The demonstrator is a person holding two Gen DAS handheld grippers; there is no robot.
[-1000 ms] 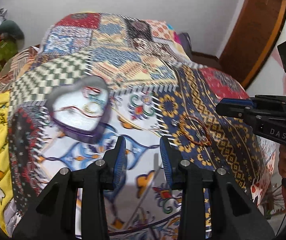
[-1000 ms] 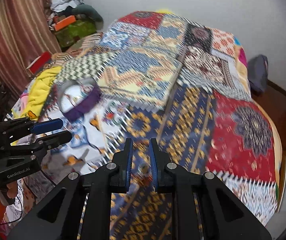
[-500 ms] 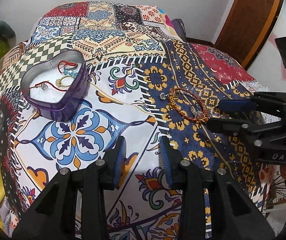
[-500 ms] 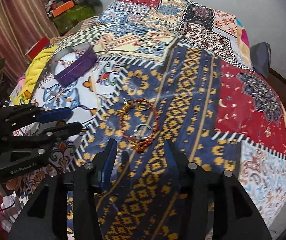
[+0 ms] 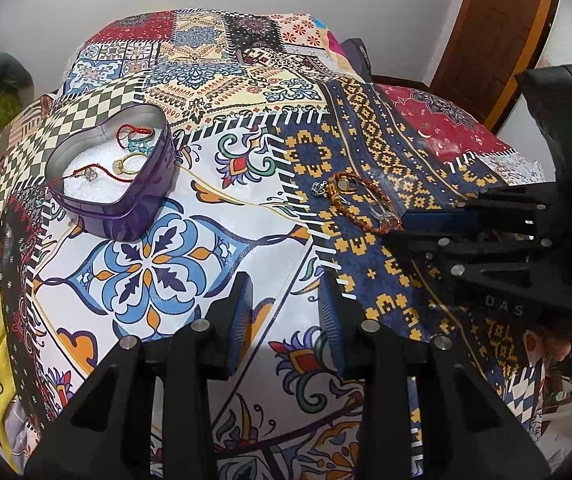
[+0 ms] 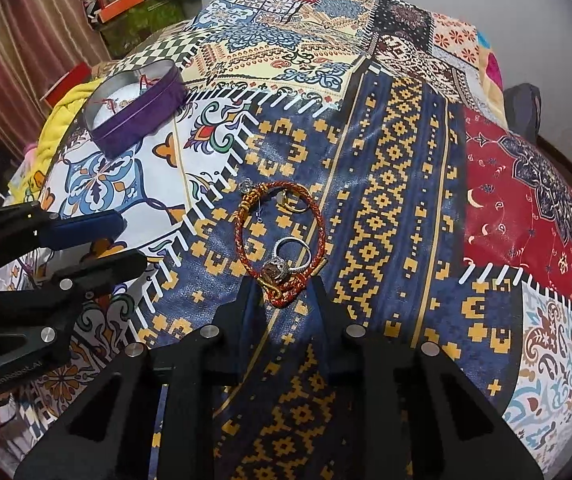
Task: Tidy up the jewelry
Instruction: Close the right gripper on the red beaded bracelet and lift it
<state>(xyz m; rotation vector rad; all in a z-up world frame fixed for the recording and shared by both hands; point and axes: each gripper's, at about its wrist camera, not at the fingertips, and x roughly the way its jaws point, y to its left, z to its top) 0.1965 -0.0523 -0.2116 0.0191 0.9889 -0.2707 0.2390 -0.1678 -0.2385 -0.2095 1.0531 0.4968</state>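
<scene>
My right gripper: jaws parted wide, straddling near end of red braided bracelet, nothing clamped. Silver ring lies inside bracelet loop on patchwork bedspread. My left gripper: jaws apart, empty, above bedspread. Purple heart tin well left, jewelry inside.

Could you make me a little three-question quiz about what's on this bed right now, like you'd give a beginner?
1. True or false: the heart-shaped tin is closed with a lid.
2. Which gripper is nearest the red braided bracelet: (a) left gripper, (b) right gripper?
3. Fill in: a silver ring lies inside the bracelet's ____.

Key: 1. False, it is open, with jewelry inside. 2. b, its open fingers flank the bracelet's near end. 3. loop.
</scene>
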